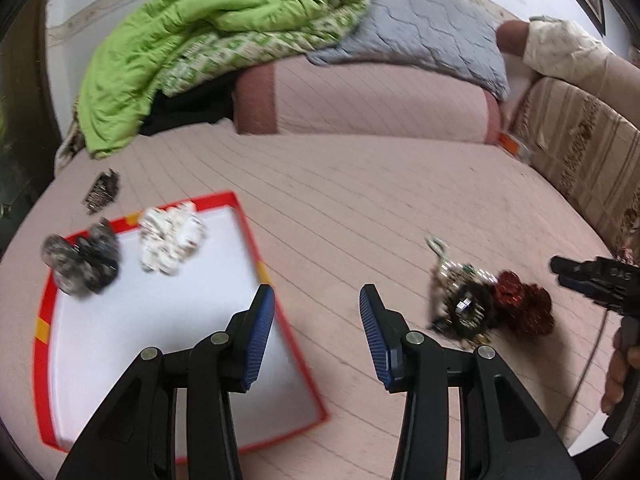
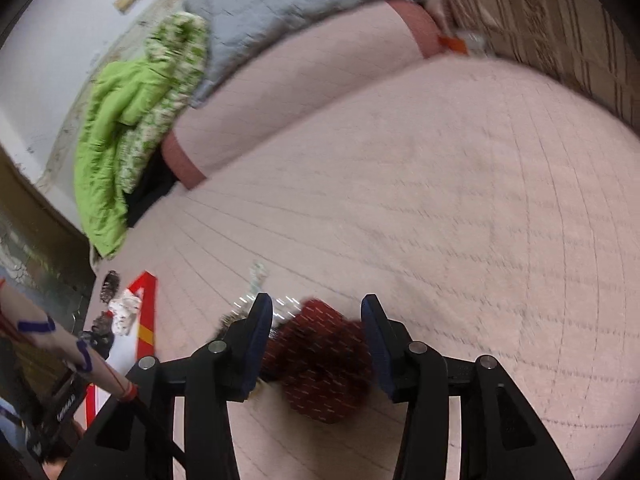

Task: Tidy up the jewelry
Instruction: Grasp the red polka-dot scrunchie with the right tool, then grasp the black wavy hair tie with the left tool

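A red-rimmed white tray [image 1: 256, 248] lies on the pink bed at the left, holding a white scrunchie [image 1: 172, 240] and a dark grey scrunchie [image 1: 82, 262]. A pile of jewelry [image 1: 464, 300] with a red scrunchie [image 1: 524, 302] lies to the right. My left gripper [image 1: 318, 304] is open and empty, above the tray's right edge. My right gripper [image 2: 318, 316] is open, its jaws on either side of the red scrunchie [image 2: 324, 360], with the jewelry [image 2: 256, 300] just left of it. It also shows at the right edge of the left wrist view [image 1: 592, 280].
A dark hair clip [image 1: 102, 192] lies on the bed beyond the tray [image 2: 146, 312]. A pink bolster [image 1: 360, 100], grey pillow [image 1: 420, 28] and green quilt [image 1: 192, 40] lie at the bed's far side. A patterned headboard [image 1: 580, 152] runs along the right.
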The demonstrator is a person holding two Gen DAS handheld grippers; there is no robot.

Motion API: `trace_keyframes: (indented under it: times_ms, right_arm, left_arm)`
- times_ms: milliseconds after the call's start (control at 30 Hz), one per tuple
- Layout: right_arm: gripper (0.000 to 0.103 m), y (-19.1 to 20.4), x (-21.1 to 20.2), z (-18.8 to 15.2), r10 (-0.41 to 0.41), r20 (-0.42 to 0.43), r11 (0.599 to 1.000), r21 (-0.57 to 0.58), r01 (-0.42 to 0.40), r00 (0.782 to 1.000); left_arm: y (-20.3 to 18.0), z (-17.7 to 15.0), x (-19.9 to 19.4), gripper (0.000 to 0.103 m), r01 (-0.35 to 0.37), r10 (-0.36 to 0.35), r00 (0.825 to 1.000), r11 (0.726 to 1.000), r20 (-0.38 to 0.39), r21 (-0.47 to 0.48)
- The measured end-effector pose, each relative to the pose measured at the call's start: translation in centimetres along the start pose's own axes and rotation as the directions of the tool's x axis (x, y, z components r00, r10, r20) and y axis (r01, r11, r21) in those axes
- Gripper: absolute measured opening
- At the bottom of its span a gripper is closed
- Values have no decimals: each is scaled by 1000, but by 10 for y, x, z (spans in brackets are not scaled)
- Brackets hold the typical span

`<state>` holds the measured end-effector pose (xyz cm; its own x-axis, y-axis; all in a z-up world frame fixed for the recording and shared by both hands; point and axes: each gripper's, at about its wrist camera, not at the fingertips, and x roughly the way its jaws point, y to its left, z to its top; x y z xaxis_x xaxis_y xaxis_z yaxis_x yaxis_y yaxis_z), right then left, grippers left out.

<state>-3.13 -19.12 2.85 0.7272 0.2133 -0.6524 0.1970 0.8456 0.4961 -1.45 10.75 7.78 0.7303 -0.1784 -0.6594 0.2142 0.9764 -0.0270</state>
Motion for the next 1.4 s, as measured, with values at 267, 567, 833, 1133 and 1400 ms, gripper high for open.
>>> trace_keyframes:
  times_ms: [267, 567, 833, 1133, 1400]
  right_arm:
    - [50, -19, 28, -18, 18, -149, 999, 45, -12, 989]
    - [8, -18, 20, -16, 70, -91, 997, 44, -66, 993]
    - [9, -16, -4, -6, 73, 8, 997, 35, -73, 997]
    - [9, -14, -3, -3, 101, 4, 994, 38, -101, 995]
    - [9, -9, -5, -1, 107, 14, 994, 25, -108, 994]
  left_arm:
    - [-32, -8, 11, 43, 90, -90, 994, 996, -66, 7]
    - [-60, -11, 33, 43, 186, -182, 975, 982, -132, 22]
    - [-89, -10, 63, 38, 210, -198, 964, 976, -180, 52]
    - [-101, -12, 82, 7, 208, -185, 963, 973, -197, 99]
    - [-85, -8, 49, 7, 238, -226, 964, 968, -137, 80]
